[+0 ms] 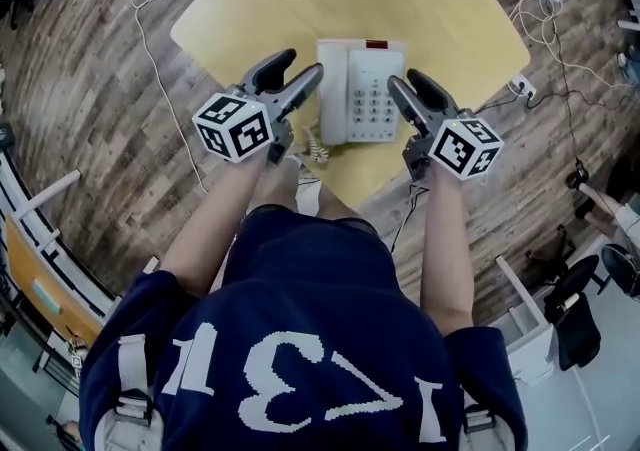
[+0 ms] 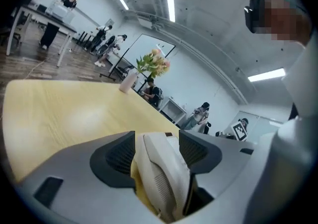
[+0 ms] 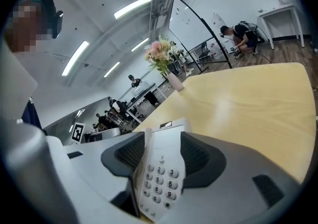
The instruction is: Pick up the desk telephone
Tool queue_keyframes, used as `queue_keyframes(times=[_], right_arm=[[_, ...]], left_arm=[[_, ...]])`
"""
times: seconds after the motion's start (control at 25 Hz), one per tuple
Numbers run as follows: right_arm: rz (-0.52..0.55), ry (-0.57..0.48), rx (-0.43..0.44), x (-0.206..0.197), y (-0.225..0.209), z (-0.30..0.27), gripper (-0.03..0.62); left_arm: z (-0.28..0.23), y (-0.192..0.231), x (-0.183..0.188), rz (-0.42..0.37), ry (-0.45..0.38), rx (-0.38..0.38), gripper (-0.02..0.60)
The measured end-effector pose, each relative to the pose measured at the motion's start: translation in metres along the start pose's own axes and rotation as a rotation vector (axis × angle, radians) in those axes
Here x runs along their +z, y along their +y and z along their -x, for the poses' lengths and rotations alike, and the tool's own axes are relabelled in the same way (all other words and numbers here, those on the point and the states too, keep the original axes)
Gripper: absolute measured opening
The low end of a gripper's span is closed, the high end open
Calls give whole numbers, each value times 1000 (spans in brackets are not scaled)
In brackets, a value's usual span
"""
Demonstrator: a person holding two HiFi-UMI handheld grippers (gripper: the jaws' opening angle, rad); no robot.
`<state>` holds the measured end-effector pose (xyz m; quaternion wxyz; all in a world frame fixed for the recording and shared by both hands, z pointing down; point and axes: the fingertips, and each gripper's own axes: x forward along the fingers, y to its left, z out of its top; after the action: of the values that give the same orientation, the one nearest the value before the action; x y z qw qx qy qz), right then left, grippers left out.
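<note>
A white desk telephone (image 1: 360,94) sits on the yellow table (image 1: 440,9), handset on its left side and keypad on its right. My left gripper (image 1: 302,63) is open at the phone's left edge. In the left gripper view the handset (image 2: 161,168) shows in the gap between the jaws, and the pads do not press on it. My right gripper (image 1: 404,78) is open at the phone's right edge. The right gripper view shows the keypad (image 3: 161,173) between its jaws, with a gap at each pad.
The phone's coiled cord (image 1: 315,149) hangs off the near table edge, close to the person's legs. A vase of flowers (image 3: 173,80) stands on the table's far side. Cables (image 1: 150,49) and a power strip (image 1: 520,87) lie on the wooden floor. Desks and people fill the background.
</note>
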<state>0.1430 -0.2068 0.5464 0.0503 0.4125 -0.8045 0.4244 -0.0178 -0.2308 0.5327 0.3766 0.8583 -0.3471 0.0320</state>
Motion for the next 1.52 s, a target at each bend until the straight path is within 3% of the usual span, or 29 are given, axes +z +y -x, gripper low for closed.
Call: queue_keyframes(times=[0.16,0.32,0.4,0.52,0.72,0.88,1.04,1.24,1.52], right_arm=[[-50,45,0,-16,-20,-9,236],[-135,67,29,-21,-34,-17,244],[-151,82,48,-21,-38,-20,247],[-161,139,85,-28,-38,-27,249],[-169,222,133,-44,-32,-33,249],[-218,201,108,-40,-36,-32,249],[-225,152,108,-34,-37,-29,242],[-173,107,132,-22,-22,-22,241],[-129,-36,189,14,26,-3,239]], left_arm=[[-15,2,-32,130,142,-57,300],[-21,-3,-47,298,185,-137,313],[-24,-8,-52,326,220,-170,315],[-26,-4,-61,346,259,-151,318],[-31,-4,-73,484,292,-227,345],[-33,-7,-72,478,265,-282,353],[-33,-7,-68,473,224,-290,351],[-26,-18,-52,314,206,-306,351],[2,-47,6,145,104,-342,350]])
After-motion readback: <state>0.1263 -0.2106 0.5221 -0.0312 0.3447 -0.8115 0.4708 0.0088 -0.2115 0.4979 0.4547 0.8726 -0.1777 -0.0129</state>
